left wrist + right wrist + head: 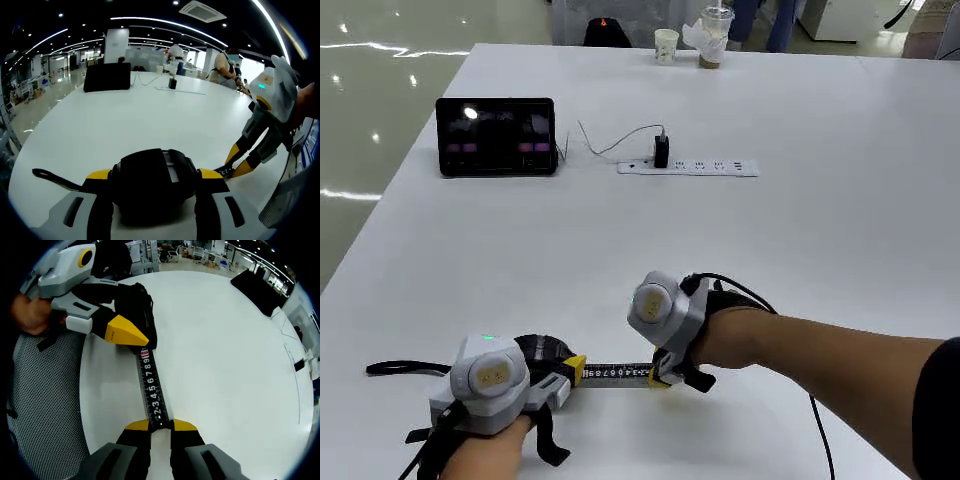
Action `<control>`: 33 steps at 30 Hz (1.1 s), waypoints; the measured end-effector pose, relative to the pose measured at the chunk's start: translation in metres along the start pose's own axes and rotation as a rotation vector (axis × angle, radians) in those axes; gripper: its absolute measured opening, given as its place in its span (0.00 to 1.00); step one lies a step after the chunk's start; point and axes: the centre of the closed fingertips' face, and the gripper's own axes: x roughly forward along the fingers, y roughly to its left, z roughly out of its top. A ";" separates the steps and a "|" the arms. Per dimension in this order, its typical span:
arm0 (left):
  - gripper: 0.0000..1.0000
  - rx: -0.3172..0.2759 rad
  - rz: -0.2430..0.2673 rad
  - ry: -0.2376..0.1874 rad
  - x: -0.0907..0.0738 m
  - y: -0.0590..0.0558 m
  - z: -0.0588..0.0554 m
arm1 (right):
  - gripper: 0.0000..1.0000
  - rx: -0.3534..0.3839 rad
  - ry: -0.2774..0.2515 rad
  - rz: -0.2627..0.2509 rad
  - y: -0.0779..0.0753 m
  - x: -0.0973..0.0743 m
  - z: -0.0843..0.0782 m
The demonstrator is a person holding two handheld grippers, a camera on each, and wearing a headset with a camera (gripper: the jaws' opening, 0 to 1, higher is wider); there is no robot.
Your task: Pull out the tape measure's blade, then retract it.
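In the head view, a big white table [800,230] fills the room ahead. Near the bottom edge, the left gripper [565,375] squeezes the black tape measure [542,350] between its two jaws. The tape measure sits on the table. Just to the right, the right gripper [660,380] pinches the end of the blade [615,373]. The blade lies flat on the table between the two grippers, pulled out a short way. Far back there is a dark tablet [495,137], a white power strip [688,167] with a black plug [661,152] in it, a paper cup [666,45] and a clear cup [713,37].

In the left gripper view, the tape measure [152,182] is held tight between the yellow jaw tips. Its black strap [52,177] lies on the table to the left. The right gripper [237,162] comes in from the right, and its yellow tips touch the table.

In the right gripper view, the yellow jaw tips are pressed together on the blade's end. The blade [151,390] shows numbers and runs straight up to the tape measure [135,310].
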 end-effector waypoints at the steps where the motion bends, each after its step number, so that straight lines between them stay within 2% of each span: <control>1: 0.61 -0.002 -0.001 0.000 0.000 0.000 0.000 | 0.11 -0.001 -0.001 0.000 0.000 0.000 0.001; 9: 0.61 -0.021 -0.015 0.003 -0.001 0.001 0.001 | 0.11 0.001 -0.005 0.008 0.000 0.001 0.002; 18: 0.60 0.002 -0.017 0.020 0.000 0.000 0.000 | 0.11 0.004 -0.005 0.000 -0.001 0.004 0.006; 33: 0.61 -0.010 -0.018 0.017 0.000 0.001 0.000 | 0.11 0.013 -0.015 0.008 0.001 0.008 0.014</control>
